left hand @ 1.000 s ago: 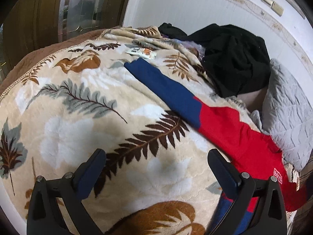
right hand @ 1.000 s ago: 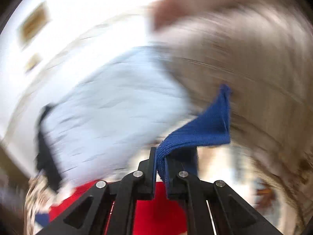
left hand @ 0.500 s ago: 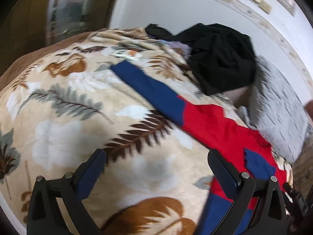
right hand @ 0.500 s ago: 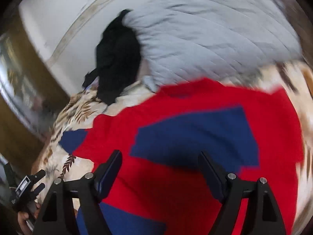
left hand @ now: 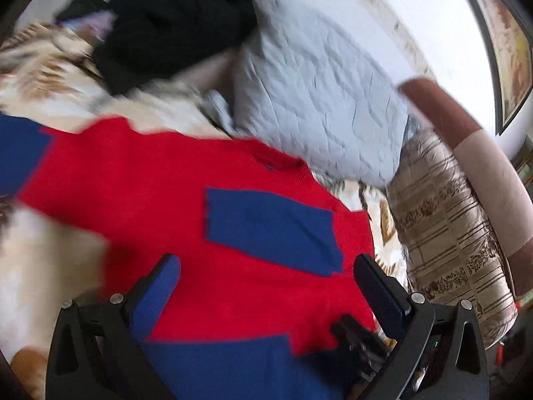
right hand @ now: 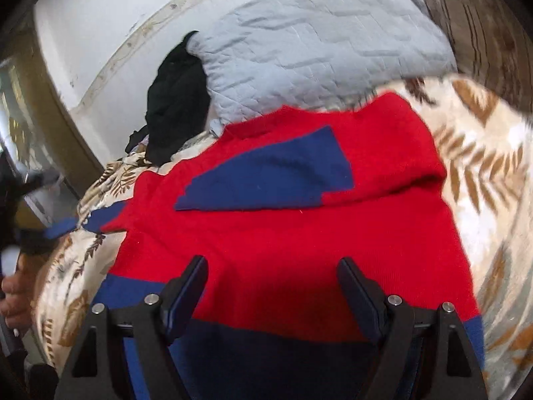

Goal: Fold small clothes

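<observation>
Both fisheye views are bright, evenly lit, with black vignetted corners. The left wrist view is smeared by motion blur, worst at upper left; the white wall [left hand: 416, 16] glares, nearly blown out.

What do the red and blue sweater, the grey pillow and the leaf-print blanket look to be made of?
Sweater: probably a fine knit, matte, ribbed collar. Grey pillow: quilted woven fabric, stitched panel lines, slight sheen. Leaf-print blanket: likely plush fleece, soft fuzzy surface, though blur leaves it uncertain.
</observation>
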{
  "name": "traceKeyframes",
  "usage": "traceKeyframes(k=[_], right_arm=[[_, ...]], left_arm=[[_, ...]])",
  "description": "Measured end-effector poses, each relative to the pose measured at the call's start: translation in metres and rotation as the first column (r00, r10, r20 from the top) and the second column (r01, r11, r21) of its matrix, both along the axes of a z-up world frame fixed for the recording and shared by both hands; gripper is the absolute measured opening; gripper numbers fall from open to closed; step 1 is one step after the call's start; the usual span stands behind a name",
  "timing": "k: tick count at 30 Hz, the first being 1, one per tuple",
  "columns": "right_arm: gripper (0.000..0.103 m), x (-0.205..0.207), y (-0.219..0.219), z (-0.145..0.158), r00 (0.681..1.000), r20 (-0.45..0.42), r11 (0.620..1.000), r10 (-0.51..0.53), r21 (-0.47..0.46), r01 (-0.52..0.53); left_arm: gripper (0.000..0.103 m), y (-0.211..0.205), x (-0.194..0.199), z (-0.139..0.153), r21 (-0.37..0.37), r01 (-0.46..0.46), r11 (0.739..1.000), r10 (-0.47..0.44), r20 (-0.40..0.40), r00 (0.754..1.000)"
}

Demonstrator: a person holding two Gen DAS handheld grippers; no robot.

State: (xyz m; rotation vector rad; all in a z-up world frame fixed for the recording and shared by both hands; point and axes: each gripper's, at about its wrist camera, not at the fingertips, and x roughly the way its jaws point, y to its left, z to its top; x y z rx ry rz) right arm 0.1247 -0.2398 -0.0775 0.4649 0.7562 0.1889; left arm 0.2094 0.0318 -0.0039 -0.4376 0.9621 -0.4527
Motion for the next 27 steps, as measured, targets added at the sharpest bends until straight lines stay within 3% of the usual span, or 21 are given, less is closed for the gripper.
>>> traceKeyframes(k=[2, 3, 5, 11, 13, 14, 15, 16, 17, 19, 21, 23, 25, 27], right_arm=[[0.082, 0.0, -0.011, -0.006, 1.0, -0.011, 0.998, -0.016, 0.064, 0.017], [0.082, 0.0, -0.012, -0.007, 1.0, -0.008, 0.997, -0.02, 0.075, 0.02], [0.082, 0.0, -0.01, -0.007, 1.0, -0.005, 0.997, -0.011, 0.07, 0.011], [0.082, 0.003, -0.005, -0.009, 1.0, -0.007, 0.998, 0.003, 0.069, -0.003], [0.082, 0.003, -0.004, -0.01, 1.0, -0.008, 0.998, 0.004, 0.069, -0.003], [0.082, 0.003, -0.004, -0.01, 1.0, -0.007, 0.998, 0.003, 0.069, -0.003], [0.082, 0.003, -0.004, -0.01, 1.0, -0.008, 0.998, 0.004, 0.069, -0.003], [0.082, 0.003, -0.004, -0.01, 1.0, -0.007, 0.998, 0.004, 0.069, -0.003], [0.082, 0.003, -0.004, -0.01, 1.0, -0.007, 0.998, 0.003, 0.068, -0.003], [0.082, 0.003, -0.003, -0.01, 1.0, -0.008, 0.998, 0.003, 0.066, -0.002], [0.082, 0.003, -0.003, -0.011, 1.0, -0.008, 0.998, 0.003, 0.067, -0.002], [0.082, 0.003, -0.003, -0.011, 1.0, -0.009, 0.998, 0.003, 0.067, -0.002], [0.082, 0.003, -0.003, -0.011, 1.0, -0.009, 0.998, 0.002, 0.069, -0.002], [0.082, 0.004, -0.002, -0.011, 1.0, -0.015, 0.998, 0.003, 0.065, -0.002]], left_arm=[[0.095, -0.013, 0.029, -0.021, 0.012, -0.005, 1.0, 0.006, -0.081, 0.997], [0.088, -0.017, 0.039, -0.03, 0.014, -0.013, 1.0, 0.014, -0.113, 0.994], [0.084, -0.019, 0.056, -0.046, 0.028, -0.039, 0.999, 0.043, -0.163, 0.986], [0.081, -0.022, 0.067, -0.064, 0.051, -0.069, 0.996, 0.078, -0.192, 0.978], [0.07, -0.024, 0.069, -0.067, 0.073, -0.072, 0.995, 0.085, -0.191, 0.978], [0.05, -0.025, 0.07, -0.069, 0.107, -0.074, 0.992, 0.093, -0.193, 0.977], [0.018, -0.025, 0.071, -0.07, 0.13, -0.068, 0.989, 0.094, -0.204, 0.974], [0.007, -0.026, 0.074, -0.073, 0.149, -0.059, 0.987, 0.091, -0.223, 0.971], [0.007, -0.024, 0.076, -0.072, 0.143, -0.057, 0.988, 0.09, -0.233, 0.968], [0.007, -0.019, 0.072, -0.055, 0.144, -0.083, 0.986, 0.107, -0.167, 0.98], [0.007, -0.008, 0.06, -0.02, 0.122, -0.135, 0.983, 0.141, -0.035, 0.989], [0.007, 0.008, 0.041, 0.004, 0.121, -0.185, 0.975, 0.176, 0.079, 0.981], [0.007, 0.014, 0.036, -0.006, 0.139, -0.185, 0.973, 0.177, 0.064, 0.982], [0.007, 0.01, 0.042, -0.04, 0.219, -0.161, 0.962, 0.168, -0.013, 0.986]])
